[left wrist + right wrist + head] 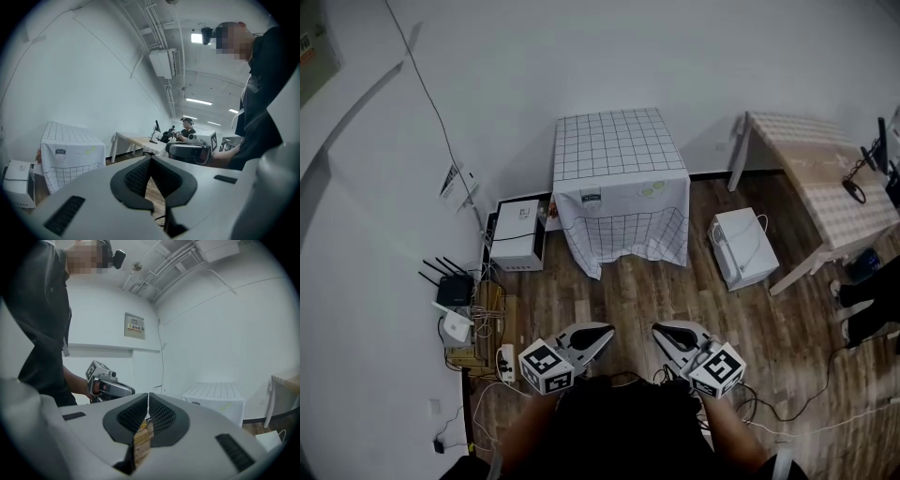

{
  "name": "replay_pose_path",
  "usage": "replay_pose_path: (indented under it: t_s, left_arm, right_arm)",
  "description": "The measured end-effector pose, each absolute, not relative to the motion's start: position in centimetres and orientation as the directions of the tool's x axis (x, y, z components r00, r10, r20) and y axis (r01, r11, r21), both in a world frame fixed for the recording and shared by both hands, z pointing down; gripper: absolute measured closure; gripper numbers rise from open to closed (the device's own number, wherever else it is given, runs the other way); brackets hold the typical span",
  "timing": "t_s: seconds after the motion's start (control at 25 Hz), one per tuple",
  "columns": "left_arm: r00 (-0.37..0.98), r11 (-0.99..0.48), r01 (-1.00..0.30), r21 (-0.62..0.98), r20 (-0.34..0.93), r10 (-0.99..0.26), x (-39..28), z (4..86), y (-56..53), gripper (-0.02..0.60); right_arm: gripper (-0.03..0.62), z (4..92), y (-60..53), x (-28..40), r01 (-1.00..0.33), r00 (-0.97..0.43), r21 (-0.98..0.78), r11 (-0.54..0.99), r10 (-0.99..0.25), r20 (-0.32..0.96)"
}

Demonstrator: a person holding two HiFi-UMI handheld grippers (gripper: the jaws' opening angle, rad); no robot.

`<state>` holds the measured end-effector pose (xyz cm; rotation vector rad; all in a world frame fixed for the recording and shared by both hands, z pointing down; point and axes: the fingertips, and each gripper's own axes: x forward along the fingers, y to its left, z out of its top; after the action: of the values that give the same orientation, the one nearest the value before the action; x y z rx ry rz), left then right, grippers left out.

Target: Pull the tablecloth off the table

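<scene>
A white tablecloth with a dark grid covers a small table against the far wall and hangs down its front. It also shows in the left gripper view, tablecloth, and in the right gripper view, tablecloth. My left gripper and right gripper are held close to my body, well short of the table, tips turned toward each other. Both are shut with nothing between the jaws. From the left gripper I see the right one; from the right gripper I see the left one.
A white box stands left of the covered table, with a router, power strip and cables along the left wall. Another white appliance lies on the wood floor at right. A long light table stands at far right.
</scene>
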<state>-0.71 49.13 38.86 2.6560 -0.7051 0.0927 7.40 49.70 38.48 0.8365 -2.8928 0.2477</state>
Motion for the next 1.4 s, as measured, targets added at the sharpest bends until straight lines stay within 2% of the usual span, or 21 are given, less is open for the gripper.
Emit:
replay_pose_path:
  t_s: [0.2,0.6,0.92,1.4]
  left_arm:
    - [0.866,-0.79,-0.499,0.356,0.191,-0.461,1.0,39.3,49.3,0.572]
    - [0.86,-0.77,-0.511,0.382,0.225,-0.459,0.8,40.7,45.8,0.572]
    - [0.862,-0.767,-0.506,0.394,0.196,-0.468,-1.5,42.2,36.1,0.572]
    - [0.866,-0.77,-0.494,0.405,0.155,-0.474,-7.4,43.3,17.9,0.572]
  right_arm:
    - [0.574,39.0,50.3,8.7,-0.504,-0.861,-0.129,0.854,-0.484,0.16]
    - [0.576,40.4,48.5,7.8,-0.346,-0.938,-0.32,0.882,-0.333,0.097]
    - [0.574,40.4,39.9,6.0,-0.311,-0.949,-0.335,0.889,-0.306,0.068]
    - [0.573,39.2,23.3,1.1,-0.298,-0.955,-0.335,0.894,-0.278,0.107]
